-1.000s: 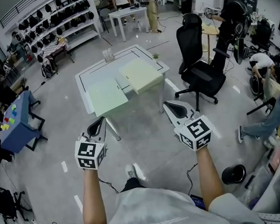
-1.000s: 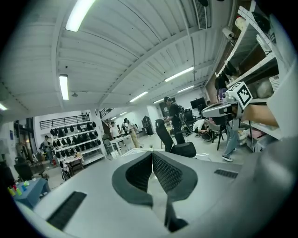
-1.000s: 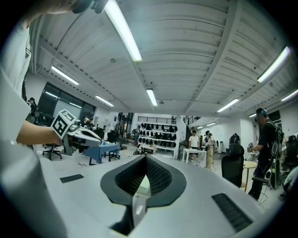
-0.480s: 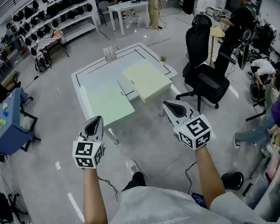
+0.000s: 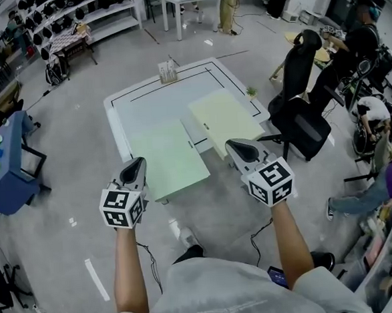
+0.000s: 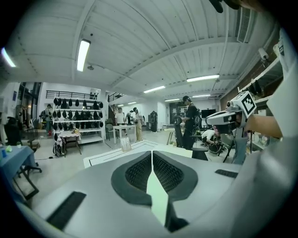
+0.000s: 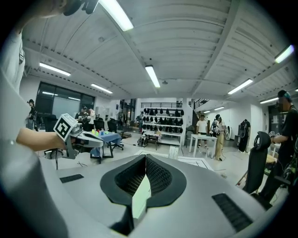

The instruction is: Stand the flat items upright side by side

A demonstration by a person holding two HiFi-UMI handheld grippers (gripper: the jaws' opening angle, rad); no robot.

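Tabletop [image 5: 149, 105], white, black outline.
- Left board [image 5: 166, 158] and right board [image 5: 225, 117]: pale green, lying flat side by side, the left one overhanging the near edge.
- Small rack [image 5: 168, 71]: at the far edge.
- Left gripper [image 5: 135, 165] and right gripper [image 5: 235, 145]: jaws closed together, empty, held at the near side.

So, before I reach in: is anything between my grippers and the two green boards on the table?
Nothing visible does. The left gripper and right gripper, shut and empty, have open air ahead to the left board and right board on the table.
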